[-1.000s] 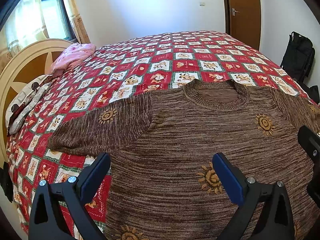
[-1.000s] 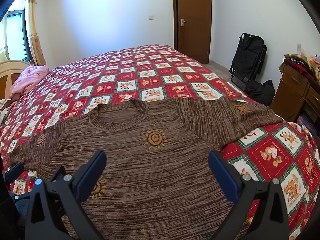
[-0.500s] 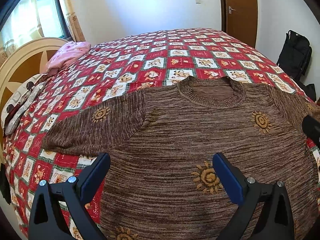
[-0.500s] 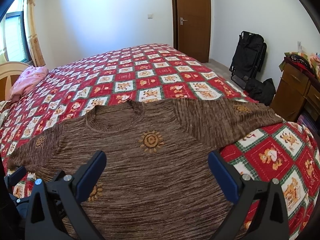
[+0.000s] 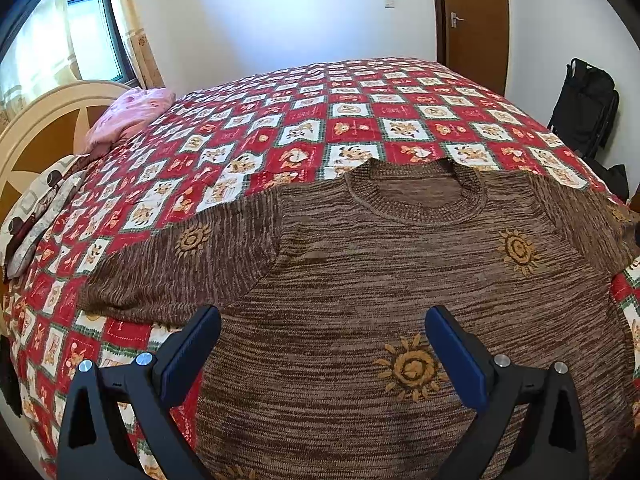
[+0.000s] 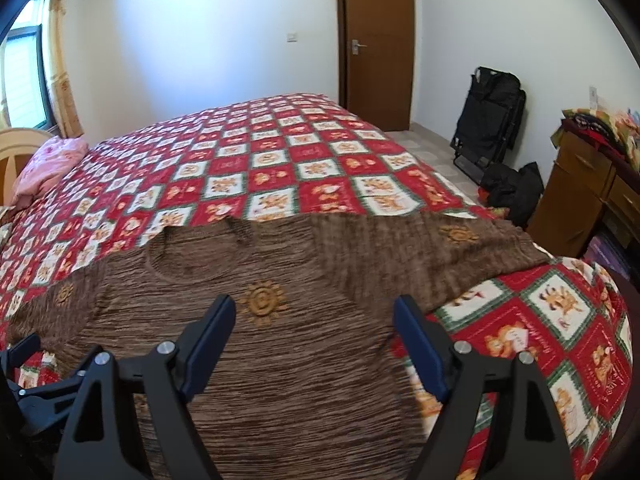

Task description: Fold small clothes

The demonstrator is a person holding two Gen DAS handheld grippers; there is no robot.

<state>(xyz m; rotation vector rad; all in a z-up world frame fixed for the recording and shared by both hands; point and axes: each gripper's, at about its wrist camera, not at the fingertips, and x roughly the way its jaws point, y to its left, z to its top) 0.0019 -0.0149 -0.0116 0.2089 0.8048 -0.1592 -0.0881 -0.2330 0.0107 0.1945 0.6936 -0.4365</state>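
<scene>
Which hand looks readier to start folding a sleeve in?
Probably the right: its tongs are closing above the sweater beside the near sleeve. The left tongs hover wide open over the body.

The right gripper (image 6: 314, 322) began closing, its fingers (image 6: 212, 332) drawing inward over the sweater (image 6: 280, 380), pinching nothing, and its view slid right; the left view crept back slightly.

Both wrist views look down across one sweater (image 5: 360, 280), side by side.
</scene>
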